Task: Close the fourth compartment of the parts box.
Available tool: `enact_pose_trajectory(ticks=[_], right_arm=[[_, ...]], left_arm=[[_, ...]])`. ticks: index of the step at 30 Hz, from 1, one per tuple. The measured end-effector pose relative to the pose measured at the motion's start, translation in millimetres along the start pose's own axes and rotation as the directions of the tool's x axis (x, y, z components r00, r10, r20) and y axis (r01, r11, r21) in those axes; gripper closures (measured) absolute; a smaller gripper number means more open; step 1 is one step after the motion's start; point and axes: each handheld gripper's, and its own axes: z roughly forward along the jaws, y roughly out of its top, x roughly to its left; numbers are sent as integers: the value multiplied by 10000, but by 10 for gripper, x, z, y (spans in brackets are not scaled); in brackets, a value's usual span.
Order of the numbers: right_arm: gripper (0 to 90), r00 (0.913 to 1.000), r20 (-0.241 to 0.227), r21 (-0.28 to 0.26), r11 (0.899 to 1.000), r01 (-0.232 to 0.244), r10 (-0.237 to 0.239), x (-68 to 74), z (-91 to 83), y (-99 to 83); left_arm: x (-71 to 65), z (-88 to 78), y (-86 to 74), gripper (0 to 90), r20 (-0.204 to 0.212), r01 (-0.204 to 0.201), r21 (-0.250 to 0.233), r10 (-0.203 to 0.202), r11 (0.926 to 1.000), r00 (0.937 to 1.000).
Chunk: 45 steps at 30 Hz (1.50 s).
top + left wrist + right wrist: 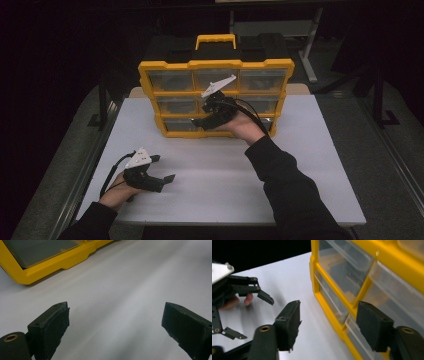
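High view: white table [300, 165]; dark room around

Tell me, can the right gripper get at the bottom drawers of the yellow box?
Probably yes. The right gripper is already at the front of the yellow box, jaws open beside the bottom drawers, with nothing between.

no text, label, brand, number or sign can be read on anything in these views.
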Motion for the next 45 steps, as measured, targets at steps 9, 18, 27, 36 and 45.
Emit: enact_pose_trajectory(ticks=[9,18,27,36,45], right_arm=[[241,9986,444,-73,9996,-284,287,12,-44,-256],[128,9951,865,-52,9989,-472,475,29,-69,-539],[25,9908,1053,-121,9964,-837,845,47,-99,-855],[0,9865,1241,-61,9942,-1070,1069,45,-116,-1146],[0,9802,1416,-180,9904,-1373,1384,59,-175,-1403]], left_arm=[[-1,2,-1,72,-9,-19,40,19,10000,10000],[-3,4,-2,71,-27,-22,64,23,10000,10000],[-1,5,-2,72,-37,-39,89,39,10000,10000],[-2,4,-4,71,33,-25,139,25,9999,10000],[5,2,-5,69,-47,11,181,-10,9998,10000]])
